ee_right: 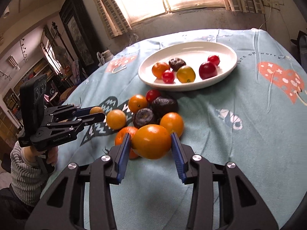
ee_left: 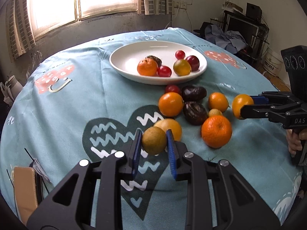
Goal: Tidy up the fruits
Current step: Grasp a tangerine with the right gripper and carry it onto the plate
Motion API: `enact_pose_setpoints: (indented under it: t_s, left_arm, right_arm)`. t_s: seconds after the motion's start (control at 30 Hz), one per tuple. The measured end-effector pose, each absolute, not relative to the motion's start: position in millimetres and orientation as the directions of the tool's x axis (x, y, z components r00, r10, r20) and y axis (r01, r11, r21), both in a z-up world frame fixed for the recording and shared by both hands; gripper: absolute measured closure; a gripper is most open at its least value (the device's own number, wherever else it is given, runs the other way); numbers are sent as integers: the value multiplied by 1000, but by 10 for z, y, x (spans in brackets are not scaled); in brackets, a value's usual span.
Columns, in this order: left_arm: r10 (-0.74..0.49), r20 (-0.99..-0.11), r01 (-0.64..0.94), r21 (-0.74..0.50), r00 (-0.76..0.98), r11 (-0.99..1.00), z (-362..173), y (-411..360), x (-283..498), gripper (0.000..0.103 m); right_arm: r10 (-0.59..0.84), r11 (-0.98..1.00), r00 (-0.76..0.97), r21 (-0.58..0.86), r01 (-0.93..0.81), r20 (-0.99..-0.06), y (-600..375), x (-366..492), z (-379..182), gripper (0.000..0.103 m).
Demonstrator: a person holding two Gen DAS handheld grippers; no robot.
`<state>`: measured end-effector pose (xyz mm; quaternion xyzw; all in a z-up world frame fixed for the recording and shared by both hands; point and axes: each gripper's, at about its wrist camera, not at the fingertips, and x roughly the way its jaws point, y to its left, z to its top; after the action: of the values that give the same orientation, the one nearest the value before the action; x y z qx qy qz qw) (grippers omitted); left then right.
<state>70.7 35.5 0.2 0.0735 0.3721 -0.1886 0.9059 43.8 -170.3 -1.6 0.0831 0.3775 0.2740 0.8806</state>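
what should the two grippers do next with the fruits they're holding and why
Probably carry both toward the white oval plate. The left gripper is shut on a small brownish-yellow round fruit, the right gripper on a larger orange-yellow round fruit. Six fruits already sit in the plate, and its left half is bare, so there is room.

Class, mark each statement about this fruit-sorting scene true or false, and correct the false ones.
1. The left hand-held gripper holds a small brownish-yellow fruit. True.
2. The right hand-held gripper is empty. False: it grips an orange-yellow fruit.
3. The white plate holds six fruits. True.
4. The plate is square. False: it is oval.
5. Two dark wrinkled fruits lie on the blue tablecloth. True.
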Motion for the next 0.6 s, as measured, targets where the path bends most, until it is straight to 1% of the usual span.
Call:
enact_pose_setpoints:
  t_s: [0.17, 0.27, 0.37, 0.5, 0.6]
  left_arm:
    - [-278, -653, 363, -5, 704, 932, 431, 246, 1179, 77]
    - [-267, -646, 328, -27, 715, 944, 499, 129, 1543, 77]
    - [-242, -658, 291, -37, 713, 956, 409, 31, 1868, 77]
    - [-244, -677, 246, -96, 694, 965, 262, 54, 2191, 77]
    - [-245, -688, 240, -105, 683, 965, 178, 55, 2336, 77]
  right_arm:
    - [487, 873, 651, 315, -372, -582, -1840, 740, 424, 60]
    - [440, 898, 685, 290, -330, -581, -1854, 1059, 554, 60]
    - [411, 910, 697, 304, -281, -588, -1852, 1380, 443, 60]
    - [380, 919, 705, 329, -215, -599, -1888, 1670, 213, 60]
    - [377, 918, 693, 348, -190, -614, -1913, 1796, 47, 60]
